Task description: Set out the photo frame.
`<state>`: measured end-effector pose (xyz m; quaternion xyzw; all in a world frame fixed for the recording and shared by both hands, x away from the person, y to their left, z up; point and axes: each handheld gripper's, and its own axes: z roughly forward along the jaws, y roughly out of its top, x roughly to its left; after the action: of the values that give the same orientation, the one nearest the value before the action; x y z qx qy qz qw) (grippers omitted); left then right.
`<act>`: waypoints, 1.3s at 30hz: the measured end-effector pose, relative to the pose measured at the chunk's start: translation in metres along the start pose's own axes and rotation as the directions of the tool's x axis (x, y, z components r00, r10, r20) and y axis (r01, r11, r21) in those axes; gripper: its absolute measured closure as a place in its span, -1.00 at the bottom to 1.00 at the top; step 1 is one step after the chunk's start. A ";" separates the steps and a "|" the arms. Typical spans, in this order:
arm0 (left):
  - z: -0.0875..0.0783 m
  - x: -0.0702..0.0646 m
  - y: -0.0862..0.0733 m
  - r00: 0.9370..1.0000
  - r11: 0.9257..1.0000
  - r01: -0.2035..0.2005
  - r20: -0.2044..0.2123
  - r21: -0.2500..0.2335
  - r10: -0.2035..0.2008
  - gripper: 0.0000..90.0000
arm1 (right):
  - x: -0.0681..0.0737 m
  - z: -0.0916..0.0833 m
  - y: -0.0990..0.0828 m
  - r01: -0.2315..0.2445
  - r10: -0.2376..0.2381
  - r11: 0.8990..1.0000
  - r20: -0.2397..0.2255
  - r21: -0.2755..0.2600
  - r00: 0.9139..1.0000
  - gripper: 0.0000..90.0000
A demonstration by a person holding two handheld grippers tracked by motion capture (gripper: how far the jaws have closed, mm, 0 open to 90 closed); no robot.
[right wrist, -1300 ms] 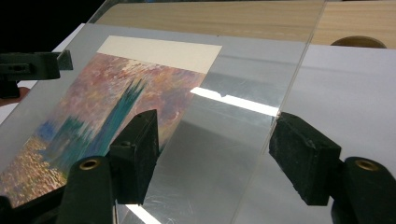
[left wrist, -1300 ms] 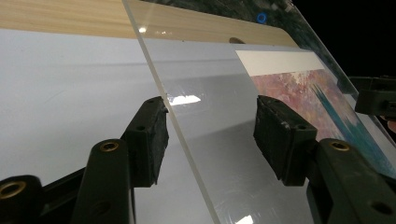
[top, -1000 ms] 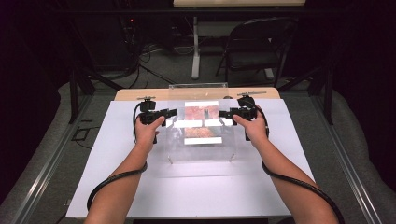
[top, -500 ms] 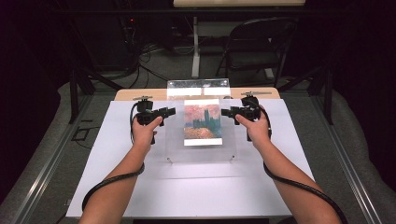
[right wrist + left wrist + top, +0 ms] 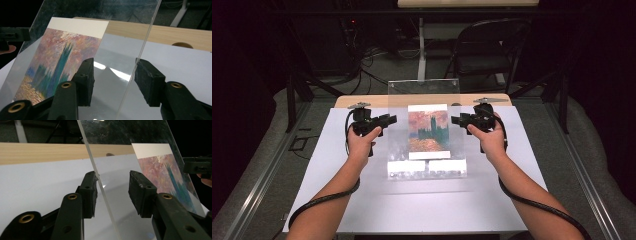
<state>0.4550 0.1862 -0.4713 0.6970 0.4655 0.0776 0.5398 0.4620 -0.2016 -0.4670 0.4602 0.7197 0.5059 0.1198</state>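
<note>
Clear acrylic frame (image 5: 427, 127) tipped up steeper than a second ago, near table's (image 5: 362, 210) far edge, left gripper (image 5: 388, 120) and right gripper (image 5: 455, 120) astride its side edges, jaws just closing yet pads not pressing, painted print (image 5: 428, 131) of towers, orange sky inside.

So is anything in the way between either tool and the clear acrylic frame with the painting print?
Nothing visible. The acrylic frame edge already sits between the jaws of the left tool and the right tool, which have just been closing; gaps remain beside the pads.
</note>
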 end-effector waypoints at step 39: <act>-0.112 -0.094 -0.064 0.957 0.953 -0.277 0.053 -0.121 0.284 0.54 | 0.081 -0.126 -0.065 0.163 -0.186 0.965 -0.095 -0.205 0.978 0.42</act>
<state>0.2986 0.1923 -0.4419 0.7268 0.3376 0.1552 0.5776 0.3023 -0.2203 -0.4404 0.3513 0.7098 0.5871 0.1674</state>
